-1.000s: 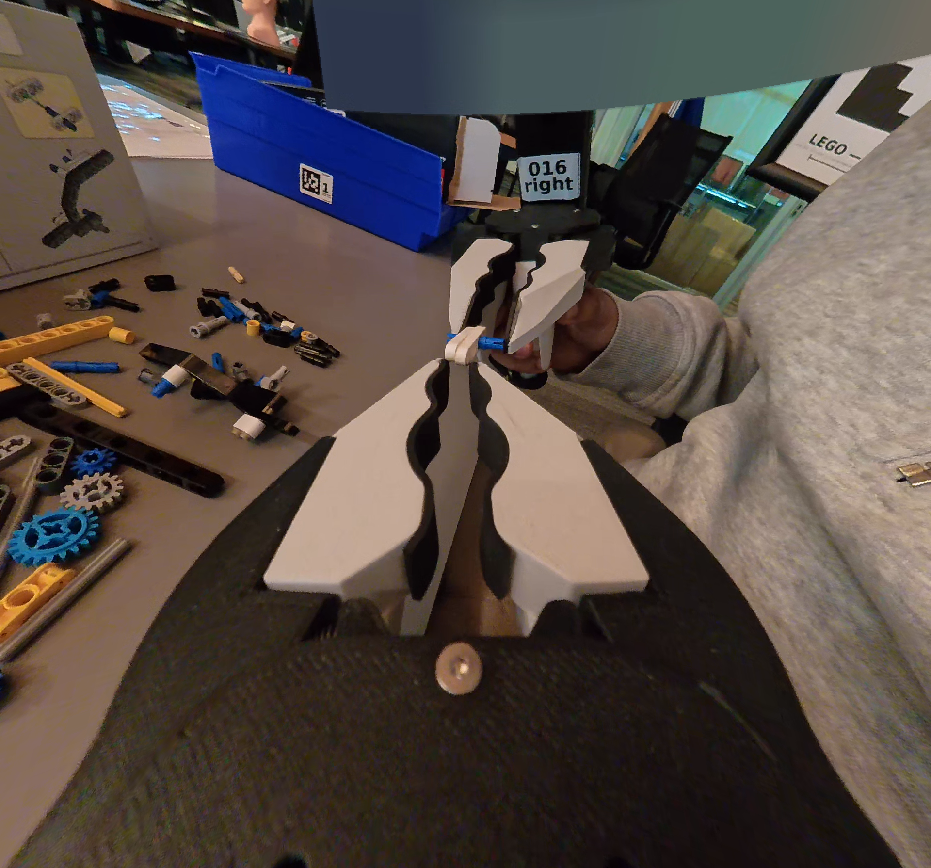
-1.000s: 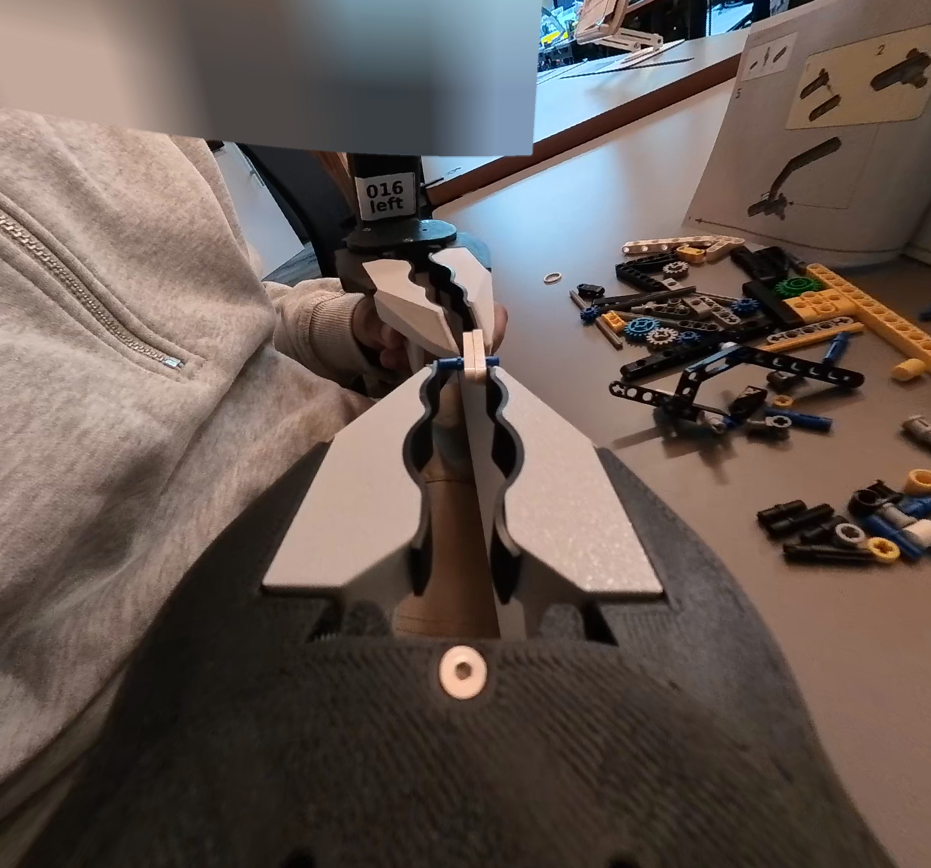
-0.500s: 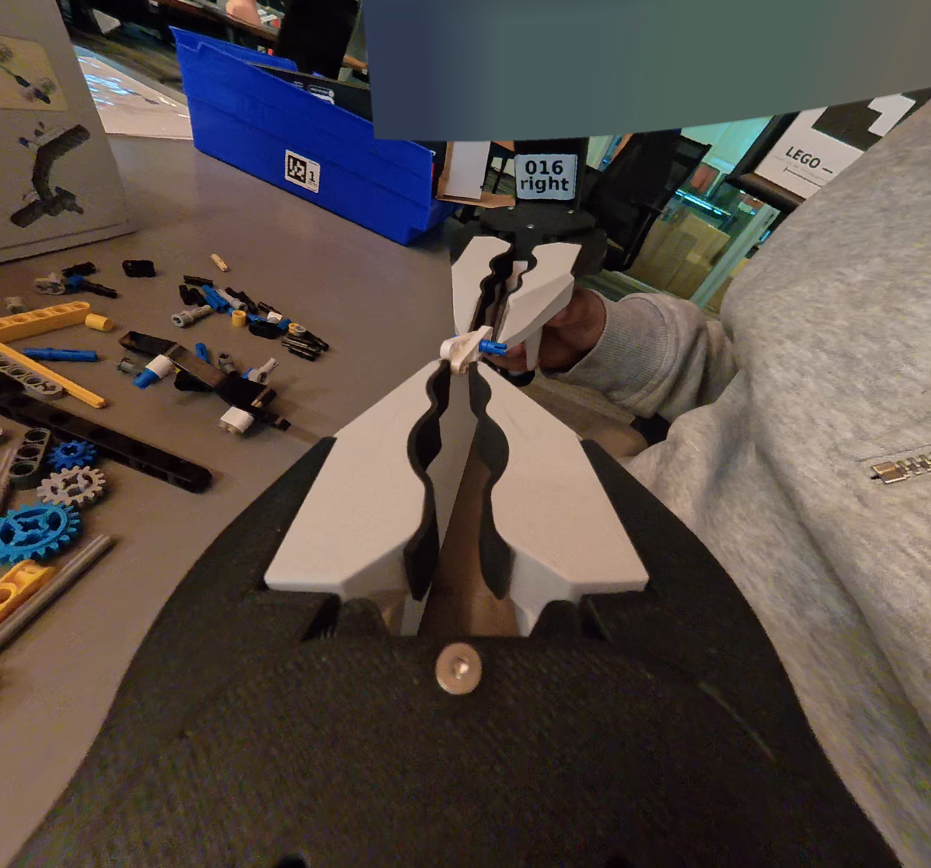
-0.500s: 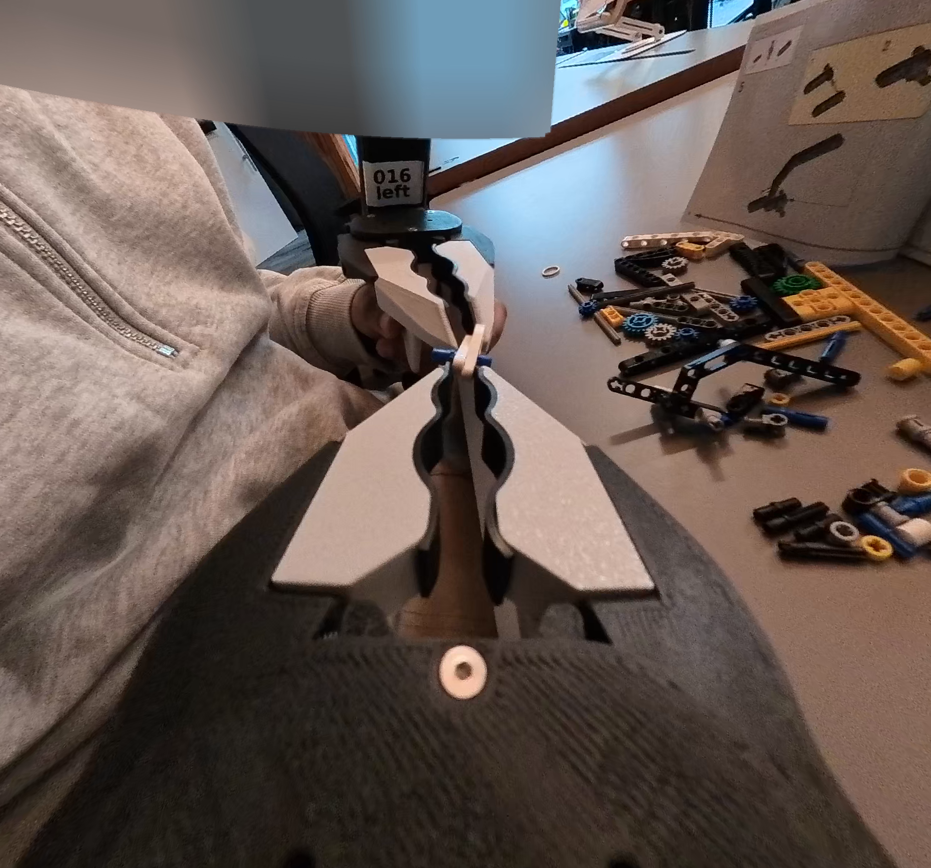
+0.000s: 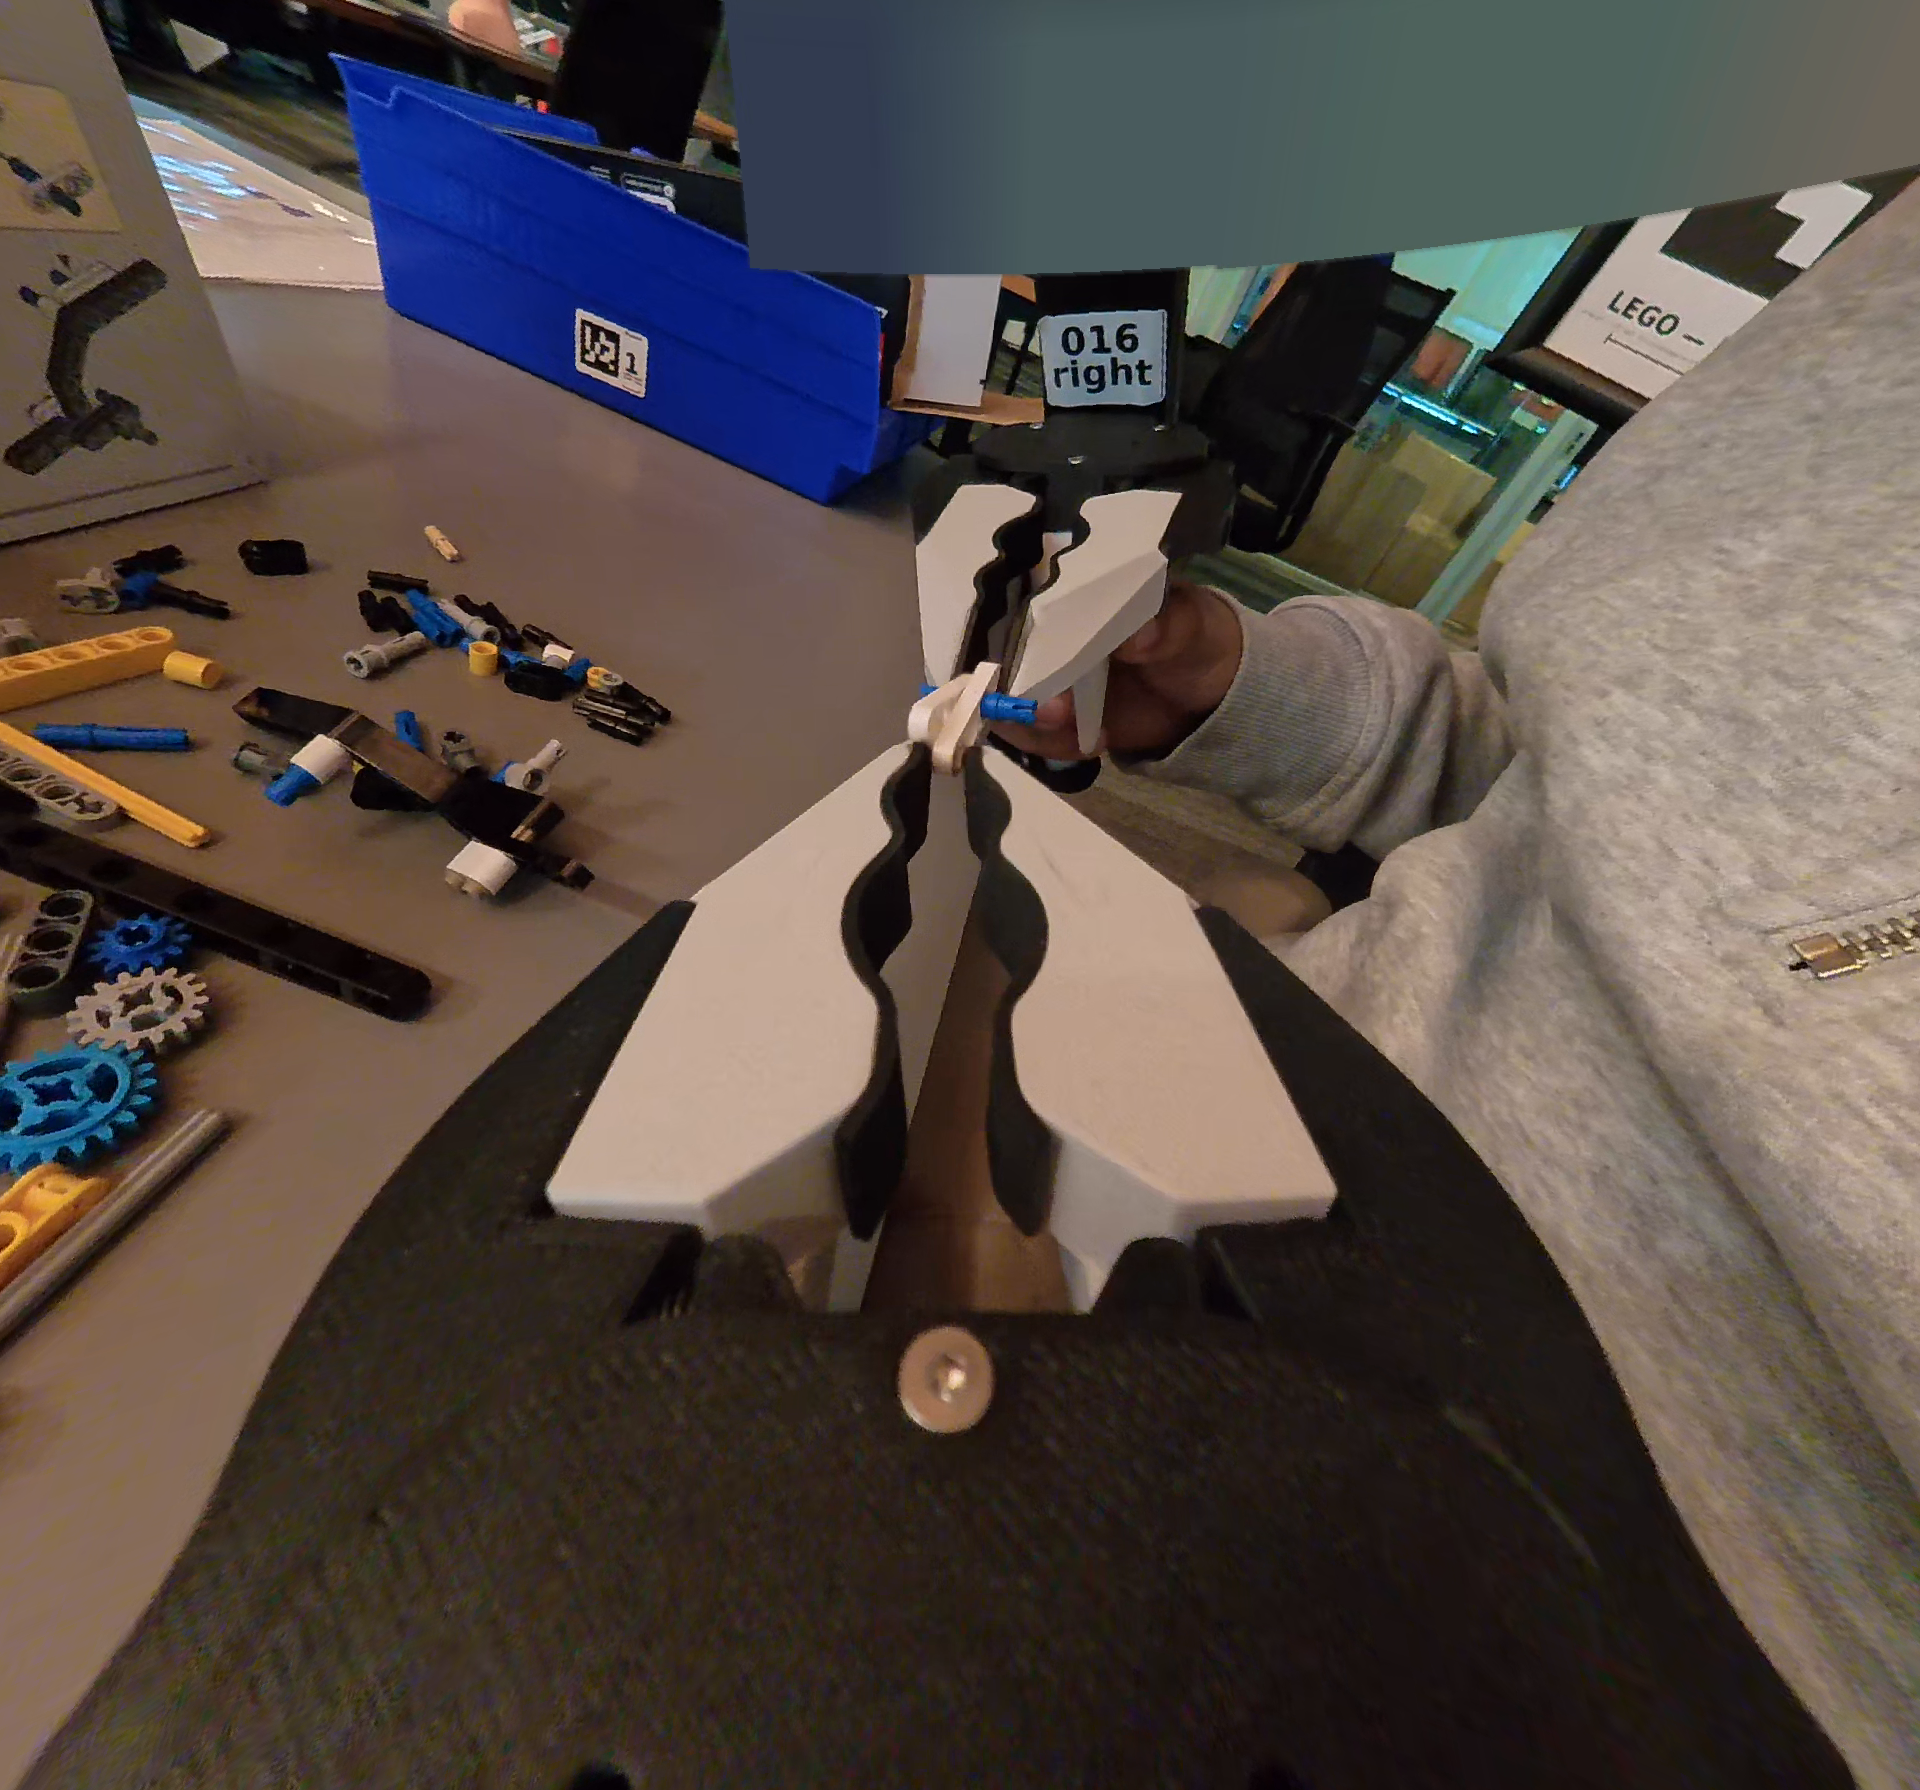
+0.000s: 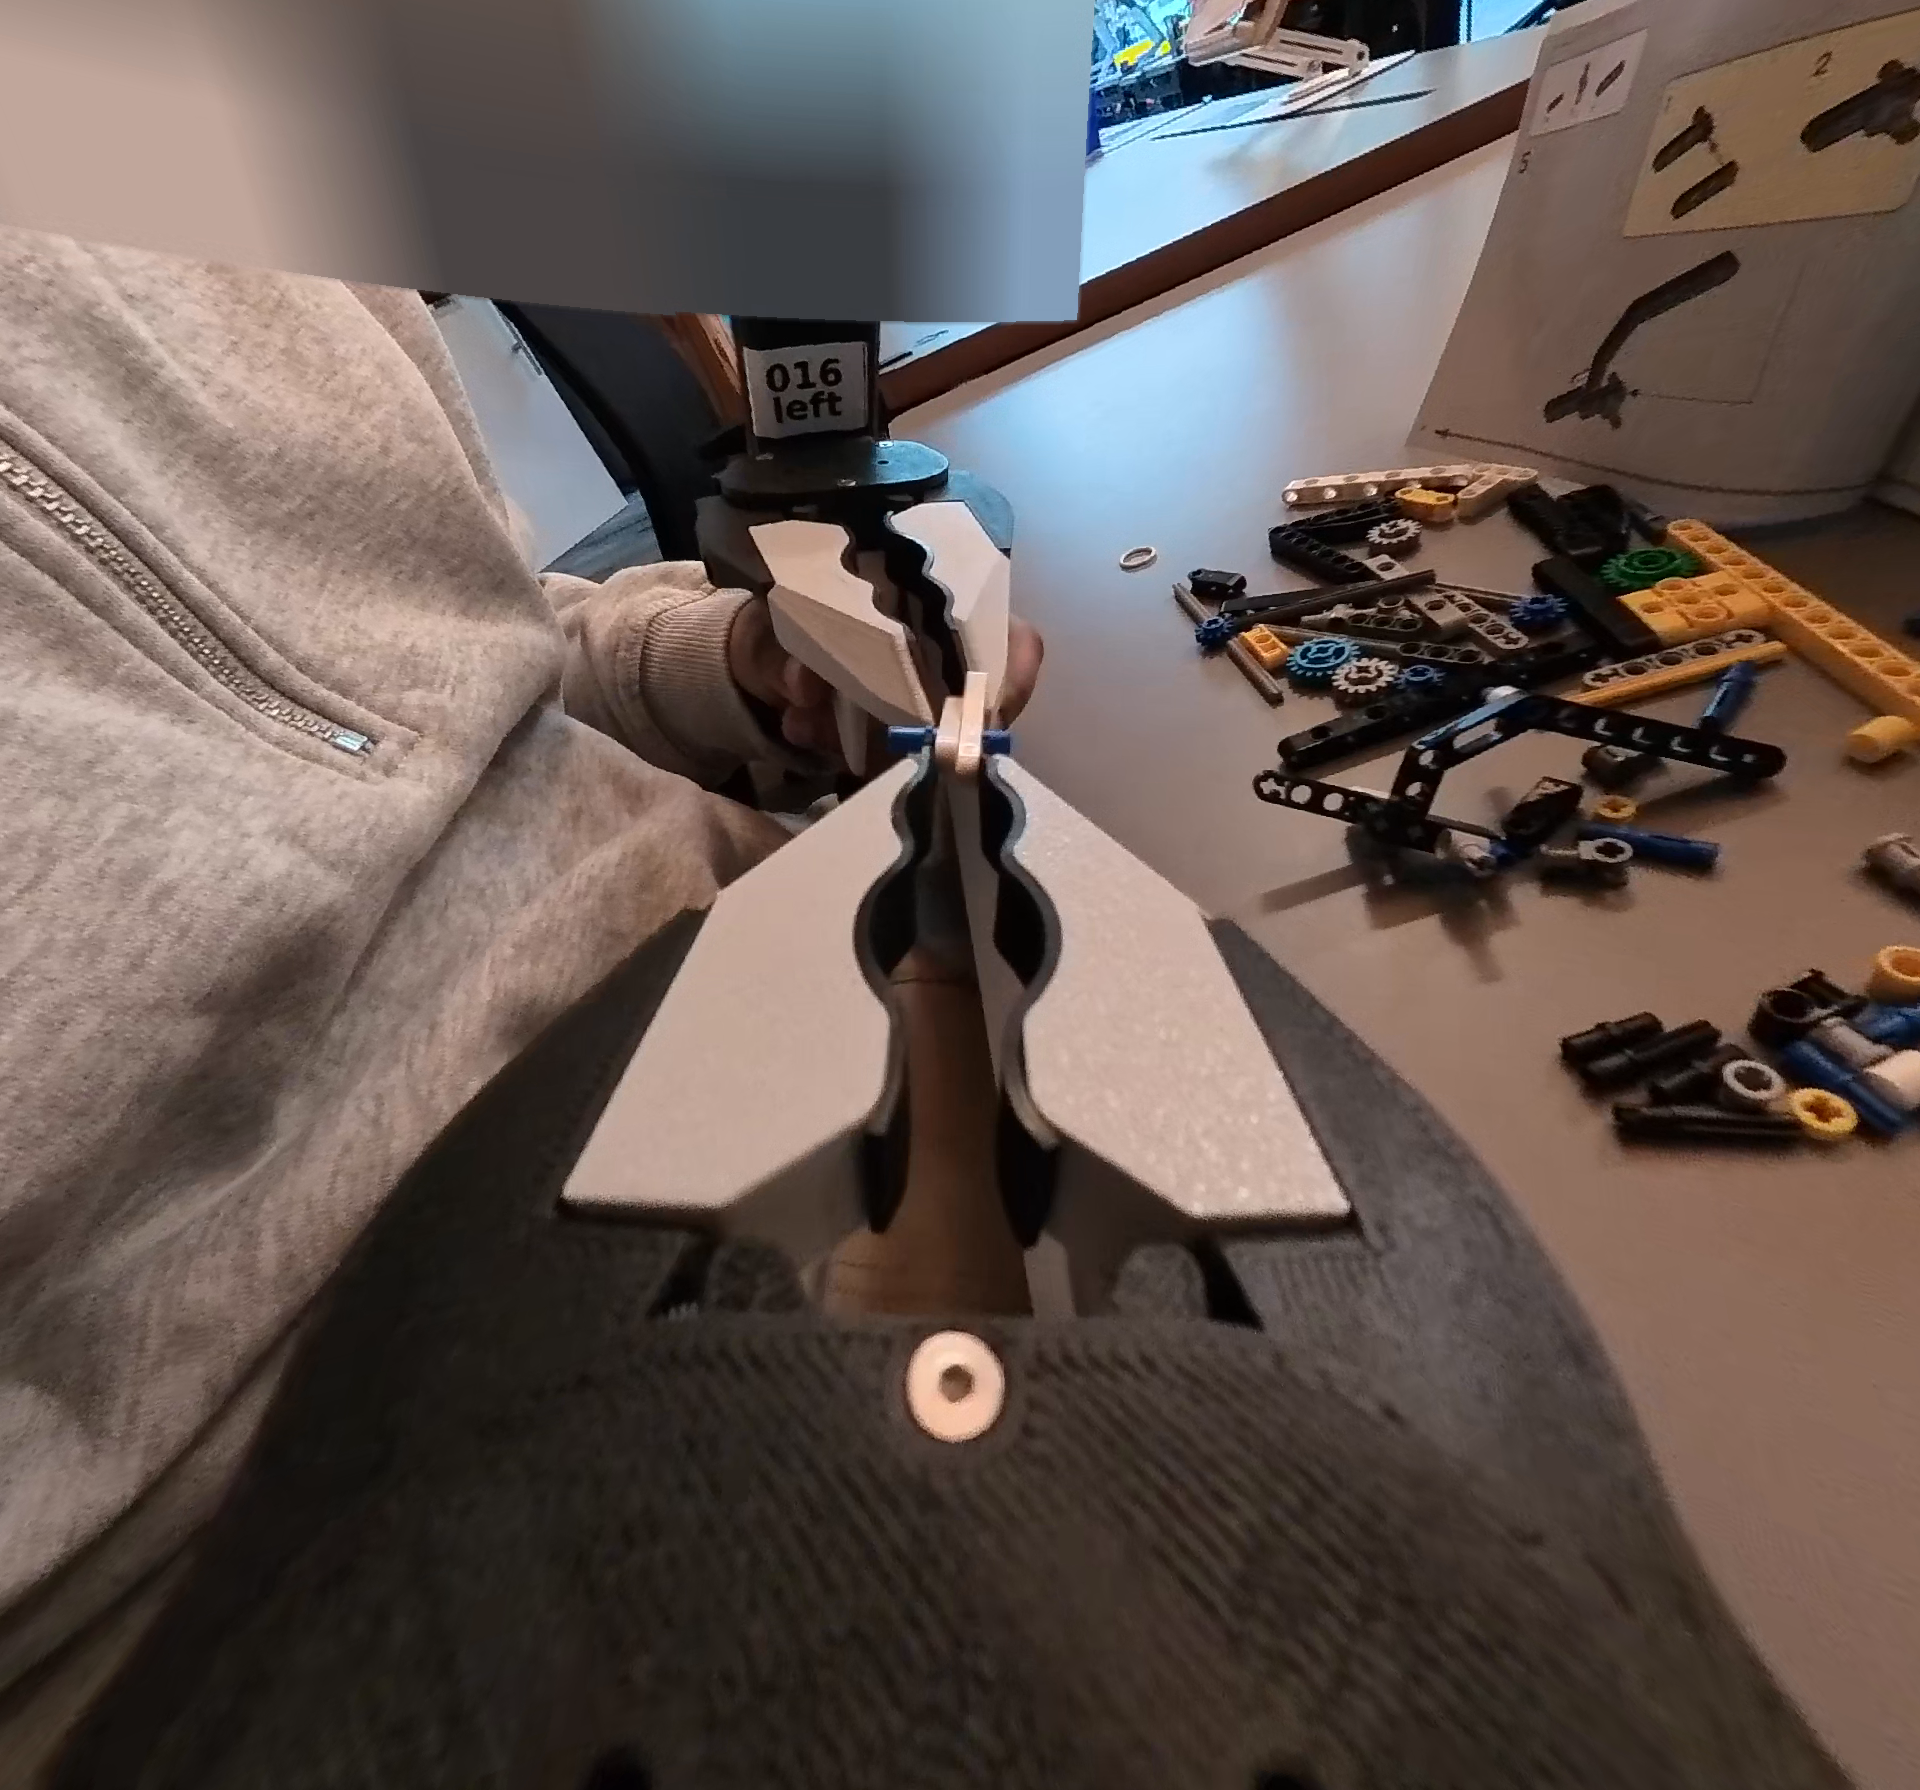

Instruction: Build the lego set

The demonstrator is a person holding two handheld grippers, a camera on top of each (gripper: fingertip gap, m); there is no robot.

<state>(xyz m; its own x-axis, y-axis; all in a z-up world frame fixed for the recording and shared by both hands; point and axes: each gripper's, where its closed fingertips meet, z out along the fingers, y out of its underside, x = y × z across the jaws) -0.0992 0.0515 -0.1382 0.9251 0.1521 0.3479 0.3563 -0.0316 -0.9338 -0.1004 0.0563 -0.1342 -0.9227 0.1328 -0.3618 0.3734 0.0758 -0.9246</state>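
Note:
My left gripper [image 5: 940, 753] is shut on a small white Lego connector [image 5: 951, 712] with a blue pin [image 5: 1006, 707] through it, held in the air off the table's edge. My right gripper [image 6: 961, 772] is shut on the same white connector [image 6: 971, 727], seen edge-on, with the blue pin [image 6: 906, 739] sticking out on both sides. The two grippers meet tip to tip, and each shows in the other's view: the right one [image 5: 992, 675] and the left one [image 6: 961, 691]. A person's hands in grey sleeves hold both.
Loose Lego parts lie on the grey table [image 5: 675, 597]: small pins [image 5: 499, 660], a black beam [image 5: 208, 919], a blue gear [image 5: 73, 1101]. A black frame assembly [image 6: 1507, 764] and yellow beam [image 6: 1787, 618] lie further off. A blue bin [image 5: 623, 327] and instruction sheet [image 6: 1714, 234] stand behind. My two grippers' fingertips are within a few centimetres of each other. The blue gear [image 5: 73, 1101] is about equally far from each gripper, around 15 cm.
Both grippers stay shut on the connector. The white piece has tilted slightly, and the pair has shifted a little relative to the table.

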